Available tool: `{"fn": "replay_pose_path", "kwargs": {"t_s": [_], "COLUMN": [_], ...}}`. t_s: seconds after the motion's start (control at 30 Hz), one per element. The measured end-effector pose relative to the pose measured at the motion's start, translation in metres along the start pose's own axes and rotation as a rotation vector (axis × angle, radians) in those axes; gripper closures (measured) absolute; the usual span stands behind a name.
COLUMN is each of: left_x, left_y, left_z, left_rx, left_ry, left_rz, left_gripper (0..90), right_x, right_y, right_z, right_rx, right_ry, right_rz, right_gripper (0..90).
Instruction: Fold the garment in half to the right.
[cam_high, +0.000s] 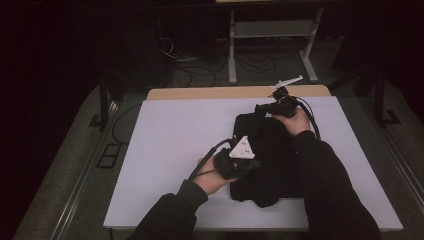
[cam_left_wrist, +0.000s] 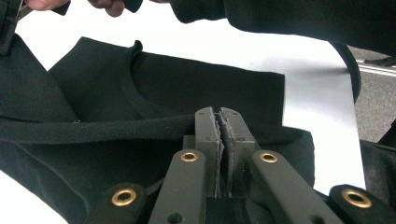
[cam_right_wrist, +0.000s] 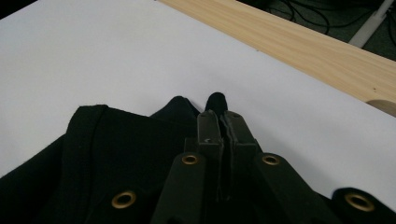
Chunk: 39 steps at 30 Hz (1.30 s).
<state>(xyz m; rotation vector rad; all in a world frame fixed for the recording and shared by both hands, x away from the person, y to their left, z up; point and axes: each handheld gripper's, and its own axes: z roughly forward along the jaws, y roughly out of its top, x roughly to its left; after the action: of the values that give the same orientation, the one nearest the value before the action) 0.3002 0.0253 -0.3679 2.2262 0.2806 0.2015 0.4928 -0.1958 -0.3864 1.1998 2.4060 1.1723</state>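
Black garment (cam_high: 270, 150), plain, no pattern, on a white table top (cam_high: 170, 135) with a light wood-grain edge (cam_right_wrist: 299, 46). Both grippers black with brass-coloured eyelets; left gripper (cam_left_wrist: 219, 126) carries a pale grey plate. Sleeves (cam_high: 325, 185) black.

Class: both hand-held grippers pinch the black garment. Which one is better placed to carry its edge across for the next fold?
Probably the left hand-held gripper: it grips the black garment at its near edge.

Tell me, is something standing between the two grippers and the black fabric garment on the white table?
Nothing visible does. The left gripper and the right gripper are each already shut on an edge of the black fabric garment lying on the white table.
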Motion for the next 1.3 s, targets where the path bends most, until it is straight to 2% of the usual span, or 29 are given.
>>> {"fn": "replay_pose_path", "kwargs": {"t_s": [0.4, 0.47, 0.67, 0.93, 1.3], "left_x": [0.003, 0.004, 0.002, -0.003, -0.013], "left_y": [0.022, 0.024, 0.032, 0.037, 0.036], "left_z": [0.022, 0.027, 0.041, 0.056, 0.078], "left_rx": [0.001, -0.004, -0.003, -0.002, 0.009], "left_ry": [-0.022, -0.026, -0.047, -0.067, -0.11], "left_rz": [0.025, 0.016, 0.02, 0.012, 0.004], "left_gripper": [85.8, 85.7, 85.8, 85.7, 85.7], "right_x": [-0.015, -0.017, -0.027, -0.042, -0.053], "right_y": [-0.01, -0.012, -0.019, -0.03, -0.037], "right_z": [-0.011, -0.013, -0.018, -0.023, -0.024], "right_rx": [0.0, -0.006, -0.017, -0.018, -0.031], "right_ry": [-0.035, -0.034, -0.048, -0.07, -0.087], "right_rz": [0.007, 0.01, 0.039, 0.08, 0.117], "right_gripper": [85.1, 85.1, 85.1, 85.0, 85.0]}}
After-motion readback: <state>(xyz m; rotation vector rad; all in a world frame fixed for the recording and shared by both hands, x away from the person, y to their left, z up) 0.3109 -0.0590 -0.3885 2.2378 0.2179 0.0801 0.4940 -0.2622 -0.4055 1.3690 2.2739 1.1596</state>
